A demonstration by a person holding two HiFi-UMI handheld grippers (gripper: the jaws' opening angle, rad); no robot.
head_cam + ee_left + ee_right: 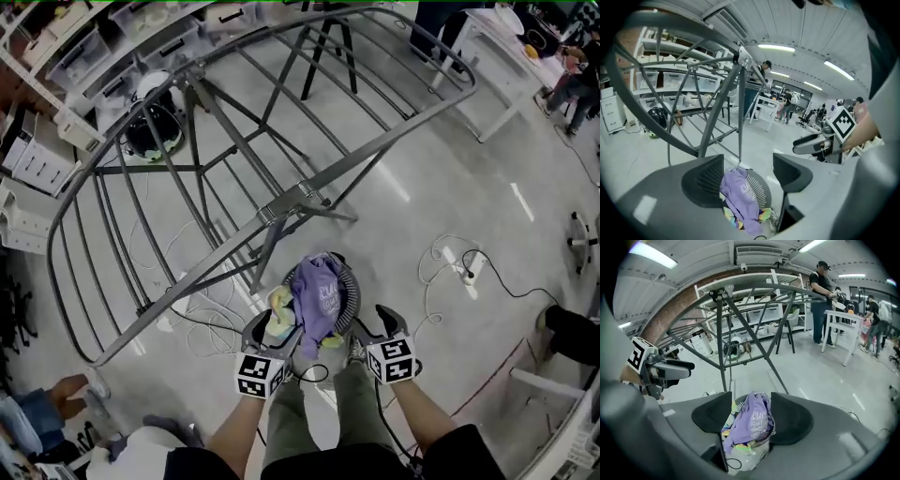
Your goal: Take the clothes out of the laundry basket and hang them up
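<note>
Left gripper, right gripper spread, empty; crumpled purple garment (white print) tops round ribbed basket.

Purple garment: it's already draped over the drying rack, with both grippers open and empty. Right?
No: the head view shows the purple garment lying in the laundry basket, not on the drying rack. The left gripper and right gripper are open and empty.

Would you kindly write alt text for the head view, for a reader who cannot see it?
Seen from above, a purple garment tops a round laundry basket of clothes on the floor, with the left gripper and right gripper open at either side of it. A grey metal drying rack stands beyond.
</note>
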